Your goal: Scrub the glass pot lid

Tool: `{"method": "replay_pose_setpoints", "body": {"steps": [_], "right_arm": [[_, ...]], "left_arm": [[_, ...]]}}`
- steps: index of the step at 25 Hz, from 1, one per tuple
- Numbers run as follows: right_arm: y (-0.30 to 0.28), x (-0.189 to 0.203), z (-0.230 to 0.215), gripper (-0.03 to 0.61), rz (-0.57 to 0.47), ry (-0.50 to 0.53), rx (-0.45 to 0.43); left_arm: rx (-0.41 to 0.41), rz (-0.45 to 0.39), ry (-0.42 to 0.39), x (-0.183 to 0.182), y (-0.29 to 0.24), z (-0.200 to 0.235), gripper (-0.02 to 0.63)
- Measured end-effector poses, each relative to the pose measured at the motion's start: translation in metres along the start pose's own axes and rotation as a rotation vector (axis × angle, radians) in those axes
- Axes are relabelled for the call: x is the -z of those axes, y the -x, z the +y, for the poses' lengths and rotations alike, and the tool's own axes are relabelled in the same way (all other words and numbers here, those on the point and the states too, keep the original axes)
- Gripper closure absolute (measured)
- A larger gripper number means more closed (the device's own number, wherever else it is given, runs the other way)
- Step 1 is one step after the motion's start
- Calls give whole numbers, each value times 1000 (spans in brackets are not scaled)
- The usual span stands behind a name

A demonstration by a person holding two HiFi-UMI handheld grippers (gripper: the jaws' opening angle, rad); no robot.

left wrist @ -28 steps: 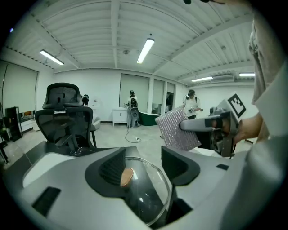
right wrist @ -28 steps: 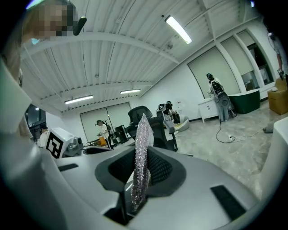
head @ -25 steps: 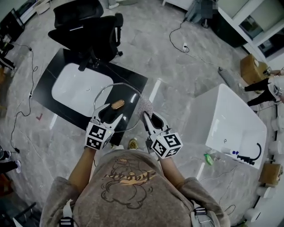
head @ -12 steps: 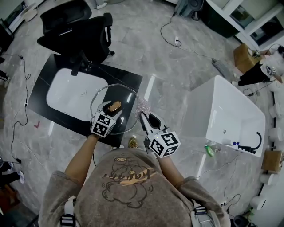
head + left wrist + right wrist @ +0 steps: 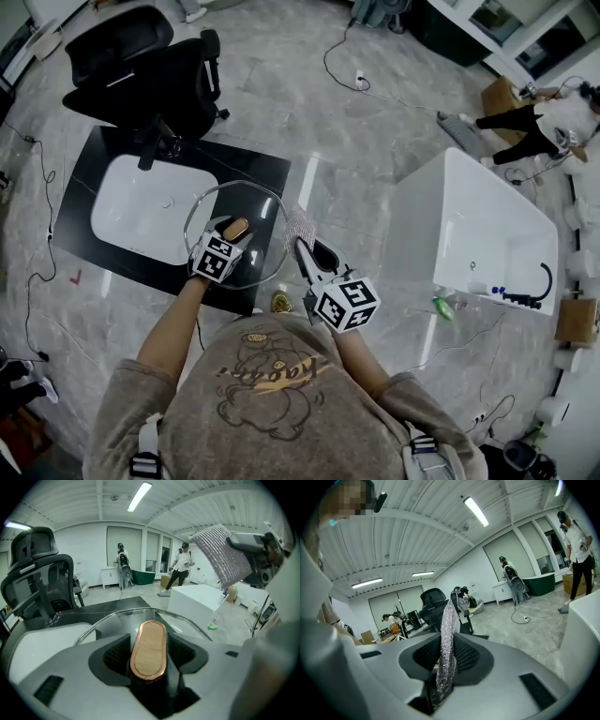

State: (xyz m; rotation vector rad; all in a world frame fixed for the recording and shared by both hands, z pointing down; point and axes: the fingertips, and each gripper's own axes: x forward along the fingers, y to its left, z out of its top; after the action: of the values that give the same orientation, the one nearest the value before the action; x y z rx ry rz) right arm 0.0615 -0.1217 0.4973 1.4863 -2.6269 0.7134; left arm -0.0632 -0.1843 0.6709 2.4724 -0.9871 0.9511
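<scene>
Fingers on left gripper (image 5: 229,235) are now clamping the lid knob (image 5: 148,648); right gripper (image 5: 307,251) is pinching scouring cloth (image 5: 299,223), ready to scrub.

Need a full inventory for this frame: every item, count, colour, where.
glass pot lid: 1, clear, copper-rimmed wooden knob, over the counter's near edge
scrub cloth: 1, silver, just right of the lid
sink: 1, white basin in black counter, left
office chair: 1, black, beyond the sink
tub: 1, white, right
small item, maybe a bottle: 1, green, floor by tub
people: at least two, background
left gripper: 1, grey, shut on the knob
right gripper: 1, grey, shut on the scrub cloth
</scene>
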Motion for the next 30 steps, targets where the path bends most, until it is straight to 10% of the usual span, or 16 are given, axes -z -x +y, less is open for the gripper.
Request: {"method": "replay_pose_setpoints", "body": {"steps": [30], "right_arm": [[-2,-8,-12,499,1,26,-3]], "left_arm": [[-20,-22,4,-43,46,0,433]]}}
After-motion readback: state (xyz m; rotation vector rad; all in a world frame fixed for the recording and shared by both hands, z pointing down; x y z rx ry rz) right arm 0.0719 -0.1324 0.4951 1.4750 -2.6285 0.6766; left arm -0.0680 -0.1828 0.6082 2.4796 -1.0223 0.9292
